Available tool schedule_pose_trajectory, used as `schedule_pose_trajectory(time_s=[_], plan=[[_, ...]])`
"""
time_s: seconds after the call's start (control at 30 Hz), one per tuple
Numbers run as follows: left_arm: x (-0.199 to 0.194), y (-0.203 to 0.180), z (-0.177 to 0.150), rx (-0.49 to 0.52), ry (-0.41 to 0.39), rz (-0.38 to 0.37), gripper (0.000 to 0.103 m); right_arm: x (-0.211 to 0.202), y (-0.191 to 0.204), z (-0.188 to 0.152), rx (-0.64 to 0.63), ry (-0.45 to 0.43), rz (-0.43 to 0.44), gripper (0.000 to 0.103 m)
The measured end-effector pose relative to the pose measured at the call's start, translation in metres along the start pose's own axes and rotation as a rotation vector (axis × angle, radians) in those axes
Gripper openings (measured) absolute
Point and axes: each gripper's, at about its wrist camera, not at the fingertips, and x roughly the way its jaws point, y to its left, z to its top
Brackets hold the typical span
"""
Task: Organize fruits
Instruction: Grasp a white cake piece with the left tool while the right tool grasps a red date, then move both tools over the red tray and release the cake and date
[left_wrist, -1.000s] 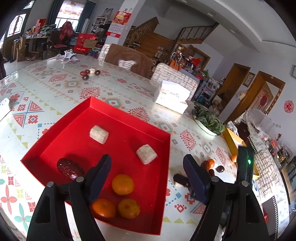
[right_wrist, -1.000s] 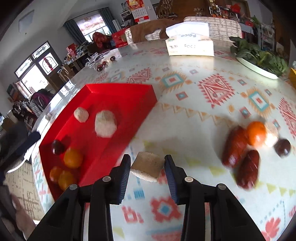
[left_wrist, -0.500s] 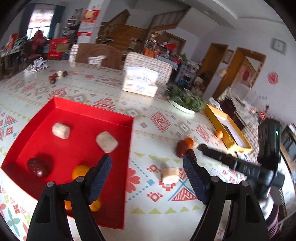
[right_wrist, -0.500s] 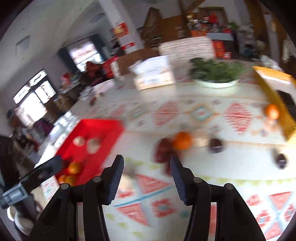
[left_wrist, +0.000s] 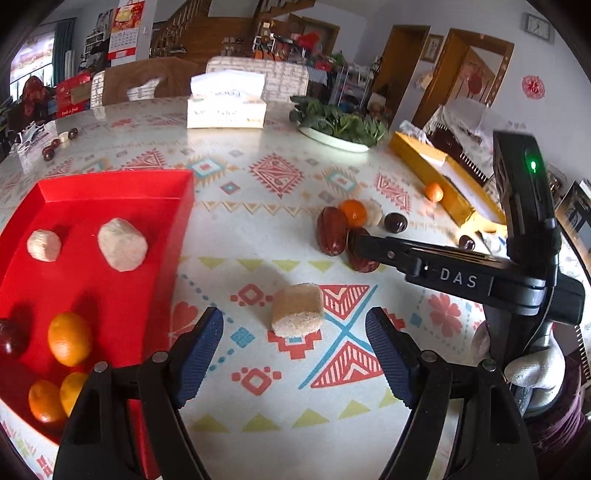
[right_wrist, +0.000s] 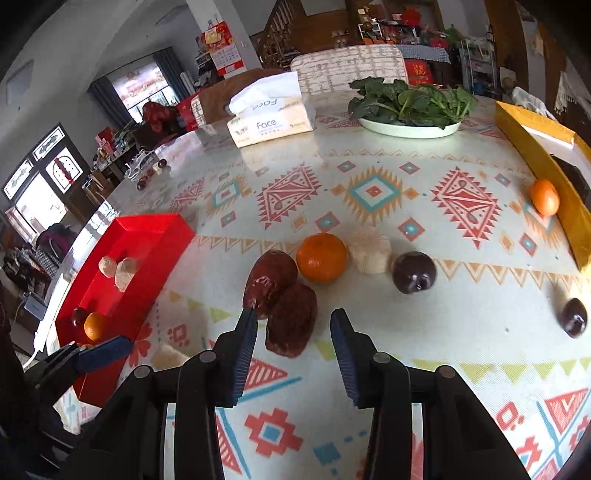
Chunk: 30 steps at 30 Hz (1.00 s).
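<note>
Fruits lay split between the red tray (left_wrist: 110, 192) and the patterned surface (left_wrist: 280, 398). My left claw (left_wrist: 295, 350) gaped wide, empty, around a beige cake (left_wrist: 297, 310) on the cloth. My right claw (right_wrist: 293, 339), just closing, gripped nothing; a red date (right_wrist: 291, 321) sat between its tips.

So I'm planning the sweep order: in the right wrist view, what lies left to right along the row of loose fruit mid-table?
Two red dates → orange → pale cake → dark plum → second plum.
</note>
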Motion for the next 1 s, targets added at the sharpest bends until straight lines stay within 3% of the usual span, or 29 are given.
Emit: schedule_pose_trajectory(time_s=[0.13, 0.43, 0.47, 0.53, 0.8, 1.0], plan=[[0.015, -0.006, 0.003, 0.027, 0.026, 0.015, 0.065, 0.007, -0.002, -0.001, -0.003, 0.005, -0.009, 0.035], [0.039, -0.019, 0.007, 0.058, 0.041, 0.051, 0.057, 0.006, -0.002, -0.004, -0.012, 0.006, 0.009, 0.03], [0.039, -0.019, 0.007, 0.058, 0.039, 0.057, 0.045, 0.006, -0.003, -0.004, -0.01, 0.006, 0.013, 0.03], [0.038, -0.018, 0.007, 0.054, 0.04, 0.062, 0.033, 0.005, -0.005, -0.004, -0.004, 0.005, 0.02, 0.03], [0.006, -0.003, 0.003, -0.017, -0.011, 0.008, 0.033, -0.005, -0.009, -0.007, 0.05, -0.015, 0.054, 0.029], [-0.04, 0.041, 0.005, -0.126, -0.106, 0.007, 0.033, -0.026, 0.01, -0.01, 0.051, -0.026, 0.114, 0.03]])
